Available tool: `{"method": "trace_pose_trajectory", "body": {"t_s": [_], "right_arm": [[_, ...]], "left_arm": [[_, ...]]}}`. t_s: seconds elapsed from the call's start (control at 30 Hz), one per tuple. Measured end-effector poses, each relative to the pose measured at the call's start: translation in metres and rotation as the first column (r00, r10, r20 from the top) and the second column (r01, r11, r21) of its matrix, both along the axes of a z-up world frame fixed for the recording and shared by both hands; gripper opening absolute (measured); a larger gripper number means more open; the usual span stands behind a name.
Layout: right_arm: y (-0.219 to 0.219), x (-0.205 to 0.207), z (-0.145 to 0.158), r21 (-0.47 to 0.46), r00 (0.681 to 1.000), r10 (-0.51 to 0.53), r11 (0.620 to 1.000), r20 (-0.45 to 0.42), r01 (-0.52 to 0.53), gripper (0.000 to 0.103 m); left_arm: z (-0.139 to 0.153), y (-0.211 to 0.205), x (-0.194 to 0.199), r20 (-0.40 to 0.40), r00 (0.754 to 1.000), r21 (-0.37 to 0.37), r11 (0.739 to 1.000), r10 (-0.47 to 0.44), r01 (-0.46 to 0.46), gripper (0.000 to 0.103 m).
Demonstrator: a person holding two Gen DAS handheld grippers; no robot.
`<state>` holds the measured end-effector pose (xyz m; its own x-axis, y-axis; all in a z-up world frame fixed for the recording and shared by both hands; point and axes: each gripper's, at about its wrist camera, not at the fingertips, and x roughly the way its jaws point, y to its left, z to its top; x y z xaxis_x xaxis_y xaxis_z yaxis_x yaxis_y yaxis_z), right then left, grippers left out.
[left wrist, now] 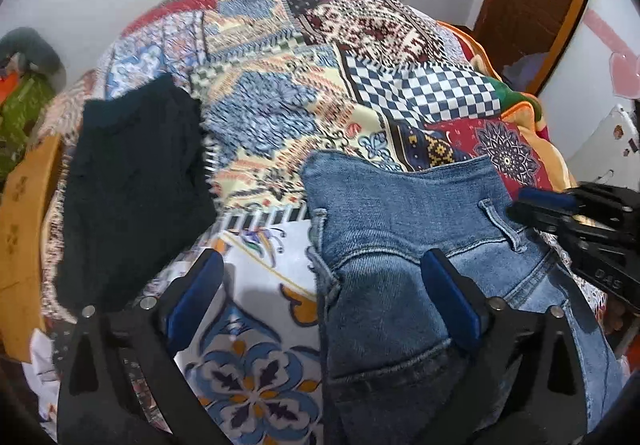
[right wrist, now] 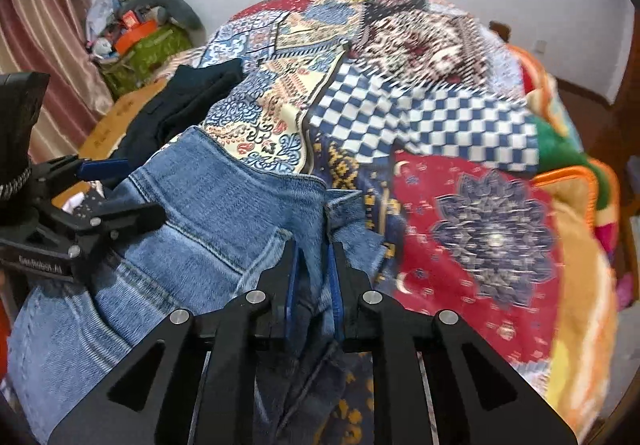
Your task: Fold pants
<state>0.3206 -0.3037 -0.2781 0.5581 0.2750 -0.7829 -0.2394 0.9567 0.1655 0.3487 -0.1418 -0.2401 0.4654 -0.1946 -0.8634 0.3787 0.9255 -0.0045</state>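
Denim jeans (right wrist: 224, 205), patchwork bedspread (left wrist: 280, 85)

Even, soft indoor light; faint shadows lower centre. Fisheye bending, dark vignetted corners. Right wrist view motion-blurred at right.

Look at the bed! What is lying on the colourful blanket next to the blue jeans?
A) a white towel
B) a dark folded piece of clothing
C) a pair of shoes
B: a dark folded piece of clothing lies on the blanket, left of the jeans.
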Motion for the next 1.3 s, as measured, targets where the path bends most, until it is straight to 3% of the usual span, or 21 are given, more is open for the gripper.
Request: {"method": "trace_pose_trajectory", "body": {"t_s": [0.07, 0.2, 0.3, 0.4, 0.47, 0.5, 0.57, 0.67, 0.83, 0.9, 1.07, 1.13, 1.3], "right_arm": [[0.000, -0.012, 0.015, -0.046, 1.000, 0.001, 0.999, 0.018, 0.000, 0.019], [0.003, -0.044, 0.045, -0.055, 0.994, 0.055, 0.997, 0.090, -0.050, 0.041], [0.009, -0.066, 0.059, -0.048, 0.985, 0.097, 0.995, 0.142, -0.091, 0.048], [0.019, -0.072, 0.050, -0.014, 0.986, 0.127, 0.992, 0.104, -0.127, 0.058], [0.027, -0.072, 0.033, -0.030, 0.988, 0.144, 0.989, 0.050, -0.143, 0.058], [0.031, -0.071, 0.018, -0.057, 0.989, 0.149, 0.987, -0.001, -0.149, 0.058], [0.028, -0.077, 0.004, -0.039, 0.989, 0.145, 0.989, -0.021, -0.146, 0.058], [0.010, -0.085, 0.005, 0.034, 0.994, 0.106, 0.994, -0.039, -0.105, 0.058], [-0.015, -0.101, 0.000, 0.035, 0.997, 0.053, 0.998, -0.053, -0.051, 0.059], [-0.021, -0.106, 0.002, 0.035, 0.998, 0.036, 0.999, -0.053, -0.034, 0.059], [-0.029, -0.110, 0.017, 0.028, 1.000, -0.001, 1.000, -0.012, 0.002, 0.059], [-0.031, -0.107, 0.020, 0.076, 1.000, -0.012, 0.997, -0.005, 0.012, 0.060], [-0.023, -0.095, 0.008, 0.216, 0.997, 0.026, 0.976, -0.075, -0.009, 0.061]], "left_arm": [[0.012, 0.000, -0.007, 0.038, 0.999, 0.025, 1.000, -0.002, 0.001, 0.091], [0.045, 0.004, -0.030, 0.088, 0.996, -0.027, 0.999, -0.021, 0.023, 0.091], [0.054, 0.003, -0.051, 0.110, 0.992, -0.032, 0.998, -0.058, 0.062, 0.091], [0.033, -0.003, -0.061, 0.086, 0.993, 0.078, 0.994, -0.087, 0.080, 0.092], [0.010, -0.001, -0.066, 0.066, 0.993, 0.144, 0.985, -0.103, 0.092, 0.094], [0.008, 0.002, -0.070, 0.080, 0.991, 0.143, 0.985, -0.110, 0.098, 0.096], [0.008, 0.008, -0.074, 0.084, 0.990, 0.140, 0.985, -0.110, 0.097, 0.097], [0.012, 0.015, -0.079, 0.083, 0.991, 0.123, 0.988, -0.107, 0.096, 0.097], [0.021, 0.027, -0.093, 0.110, 0.989, 0.127, 0.988, -0.101, 0.087, 0.097], [0.023, 0.038, -0.093, 0.095, 0.993, 0.109, 0.992, -0.071, 0.061, 0.097], [0.037, 0.057, -0.083, 0.022, 1.000, -0.024, 1.000, -0.013, 0.013, 0.097], [0.040, 0.058, -0.080, -0.003, 1.000, -0.069, 0.998, -0.012, 0.012, 0.097], [0.019, 0.044, -0.064, -0.160, 0.985, -0.142, 0.989, -0.067, 0.044, 0.097]]}}
